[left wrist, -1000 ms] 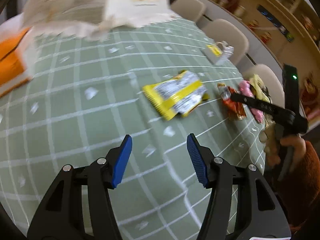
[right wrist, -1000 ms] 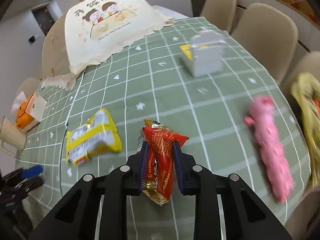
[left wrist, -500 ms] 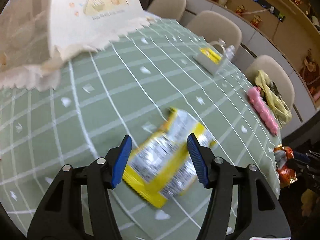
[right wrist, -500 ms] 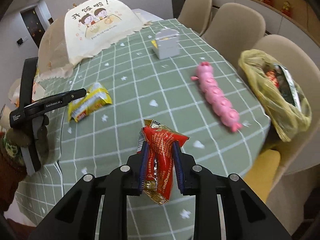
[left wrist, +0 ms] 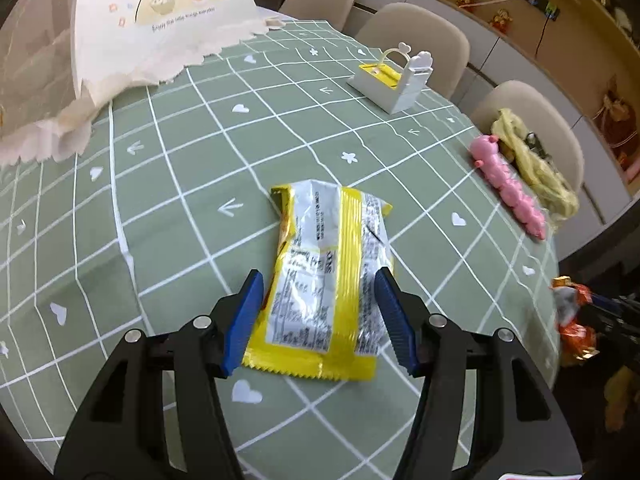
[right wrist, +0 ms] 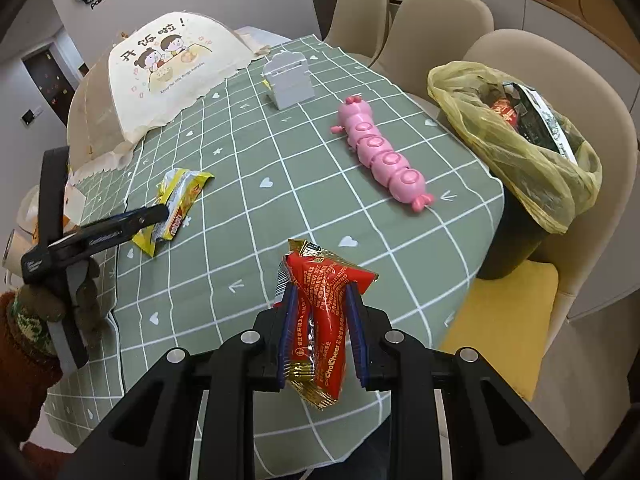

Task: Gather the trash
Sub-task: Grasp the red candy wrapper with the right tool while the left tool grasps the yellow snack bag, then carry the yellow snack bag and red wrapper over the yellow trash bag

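- The flat yellow-and-silver foil snack packet [left wrist: 326, 276] lies on the green checked cloth of the bench [left wrist: 180, 184], its near end between the blue pads of the left gripper [left wrist: 320, 322]; the jaws stand wide on either side, apparently not pressing it.
- Its long axis runs away from the left jaws, roughly in line with them, so closing would pinch it across its width.
- The right gripper [right wrist: 322, 330] has its jaws narrow, clamped on a crumpled red foil wrapper [right wrist: 324, 312].
- That hand is the nearer to the dark bin lined with a yellow plastic bag [right wrist: 516, 152], which stands off the bench's right edge.
- Only the right wrist view shows the bag's open mouth and the trash inside.
- Only the left wrist view shows how the pads flank the yellow packet.
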### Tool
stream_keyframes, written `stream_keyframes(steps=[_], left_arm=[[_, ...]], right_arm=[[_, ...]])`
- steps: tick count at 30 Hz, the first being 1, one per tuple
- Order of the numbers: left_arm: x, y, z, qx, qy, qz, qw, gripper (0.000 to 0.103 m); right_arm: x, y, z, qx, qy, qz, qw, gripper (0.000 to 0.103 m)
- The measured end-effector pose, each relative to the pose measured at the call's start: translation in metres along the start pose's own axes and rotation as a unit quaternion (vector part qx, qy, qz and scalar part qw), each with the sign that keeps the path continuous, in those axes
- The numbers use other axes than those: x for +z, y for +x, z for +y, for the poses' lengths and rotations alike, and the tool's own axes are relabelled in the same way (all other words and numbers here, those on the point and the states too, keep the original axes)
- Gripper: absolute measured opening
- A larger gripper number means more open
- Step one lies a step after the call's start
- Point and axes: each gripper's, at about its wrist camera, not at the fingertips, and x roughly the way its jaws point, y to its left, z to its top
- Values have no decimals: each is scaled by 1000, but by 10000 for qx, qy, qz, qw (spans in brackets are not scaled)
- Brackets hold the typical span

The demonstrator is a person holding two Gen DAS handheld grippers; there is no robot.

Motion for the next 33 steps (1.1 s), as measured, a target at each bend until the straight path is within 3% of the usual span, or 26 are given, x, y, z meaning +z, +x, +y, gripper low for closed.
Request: stream_keyframes(steps=[2,6,9,15,23,33], left_arm=[[0,3,-12,255,154,10,9996,55],[-4,4,-28,396,343,81,9986,37],[-2,-6,-36,251,197,64,9995,36],[14,-59,-73,340,43,-422,9985,36],[41,-125,-145,477,278,-1137,9920,37],[68,-133,-222,456,408,-1374,9886,37]], right_arm=[[-1,-6,0,-14,-67,-48,10000,24],[1,-25,-6,-27,-274,-245,9993,24],[6,-41,-13,13,-357,-450,9983,24],[24,-77,-37,224,-496,-929,9942,24],[52,-116,-76,389,-661,-1557,9848,24],[78,-139,-127,414,-997,-1997,9739,24]])
